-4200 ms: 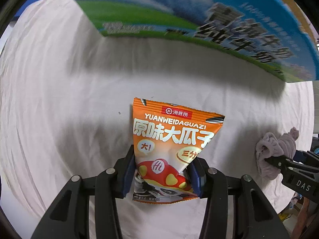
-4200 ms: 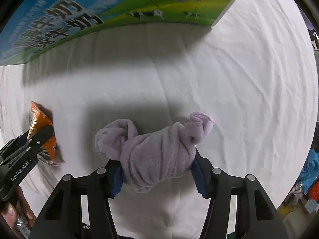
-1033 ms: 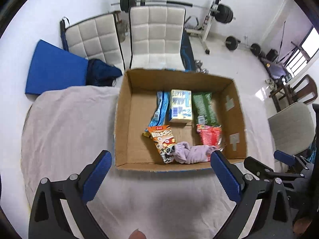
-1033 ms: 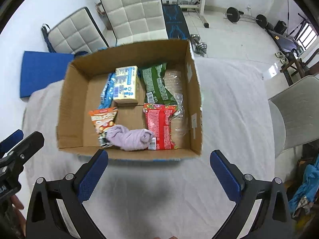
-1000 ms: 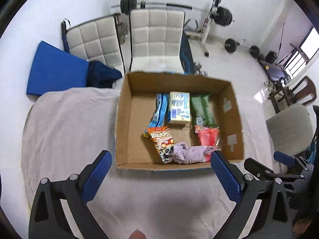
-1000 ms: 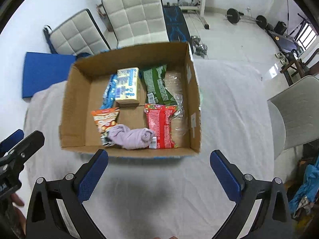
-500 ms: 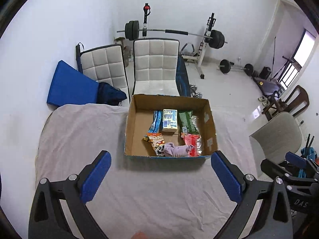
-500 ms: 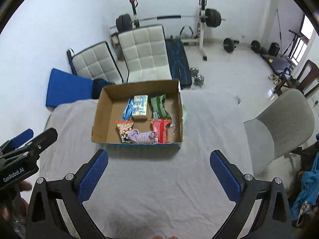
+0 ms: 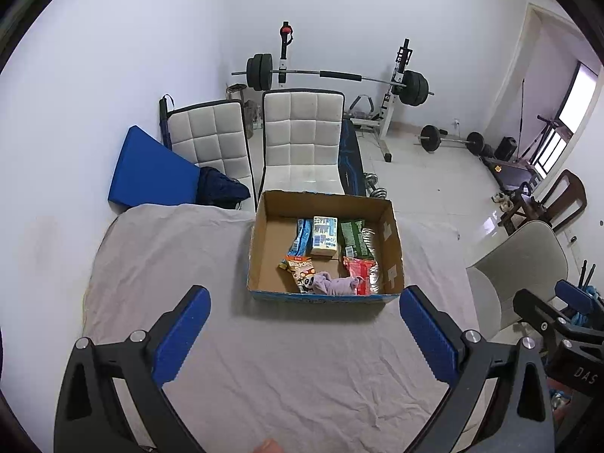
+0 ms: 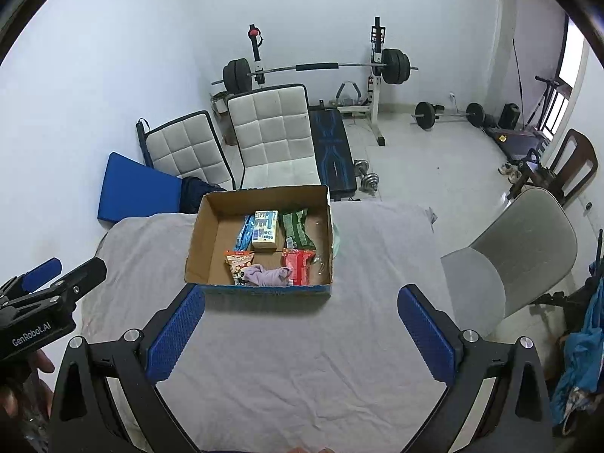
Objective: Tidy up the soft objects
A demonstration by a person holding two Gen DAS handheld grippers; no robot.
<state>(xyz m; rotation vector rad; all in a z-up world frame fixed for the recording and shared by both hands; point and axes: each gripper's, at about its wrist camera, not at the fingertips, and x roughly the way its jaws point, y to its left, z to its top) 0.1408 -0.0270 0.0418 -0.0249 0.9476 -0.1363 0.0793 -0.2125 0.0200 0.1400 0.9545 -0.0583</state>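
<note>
An open cardboard box (image 9: 260, 249) (image 10: 196, 249) stands on the white-sheeted table (image 9: 264, 358) (image 10: 294, 358). Inside lie an orange snack bag (image 9: 300, 268) (image 10: 238, 260), a lilac cloth (image 9: 336, 286) (image 10: 268, 276), a red packet (image 9: 360, 270) (image 10: 298, 264), a green packet (image 9: 353, 238), a blue packet (image 9: 301, 236) and a pale carton (image 9: 324, 234) (image 10: 266, 234). My left gripper (image 9: 302, 336) is open and empty, held high and well back from the box. My right gripper (image 10: 302, 334) is open and empty, likewise back from the box.
Two white padded chairs (image 9: 302, 139) (image 10: 275, 139) and a blue mat (image 9: 151, 170) stand behind the table. A barbell rack (image 9: 332, 75) and weights are at the far wall. A grey chair (image 10: 521, 260) stands at the table's right.
Both grippers, which held the snack bag and cloth earlier, are open. They have drawn up and back, so the box looks smaller and farther. Both items lie in the box.
</note>
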